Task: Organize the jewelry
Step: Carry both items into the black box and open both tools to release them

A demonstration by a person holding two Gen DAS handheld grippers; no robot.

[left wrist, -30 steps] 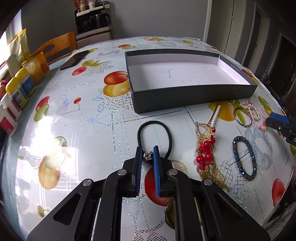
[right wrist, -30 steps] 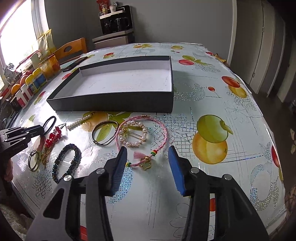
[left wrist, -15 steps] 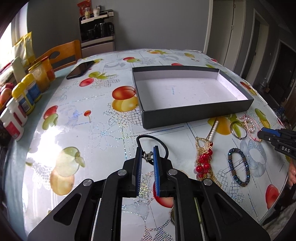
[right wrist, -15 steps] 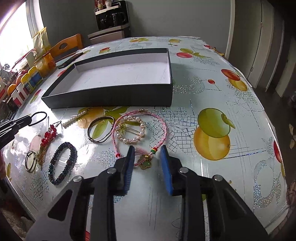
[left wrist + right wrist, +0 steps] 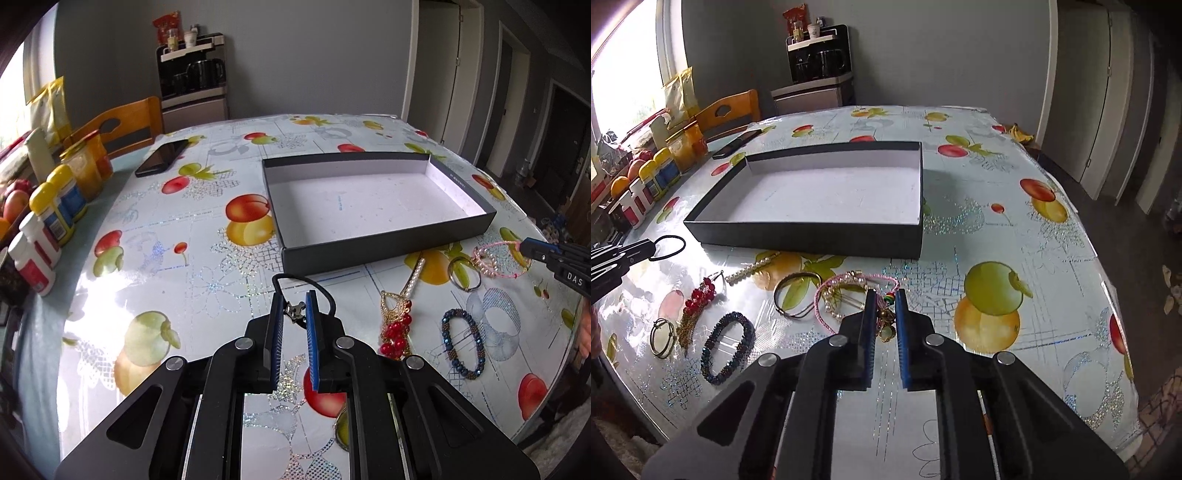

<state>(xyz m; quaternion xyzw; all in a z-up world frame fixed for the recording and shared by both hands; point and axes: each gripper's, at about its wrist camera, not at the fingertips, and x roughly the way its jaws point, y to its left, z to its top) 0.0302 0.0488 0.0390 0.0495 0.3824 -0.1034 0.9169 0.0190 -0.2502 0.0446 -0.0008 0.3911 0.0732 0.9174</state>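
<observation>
Both claws lifted — left claw (image 5: 294, 314) pinching black hair tie (image 5: 317, 287), right claw (image 5: 885, 310) pinching pink bracelet (image 5: 849, 280), fruit-print tablecloth (image 5: 997, 229)

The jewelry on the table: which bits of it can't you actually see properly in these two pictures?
- Black hair tie, left view: its near part sits behind the left gripper fingers.
- Pink cord bracelet, right view: its charm end is squeezed inside the right gripper.
- Gold hoop: absent from the left view.
- Box print, left view: too small to read.
</observation>
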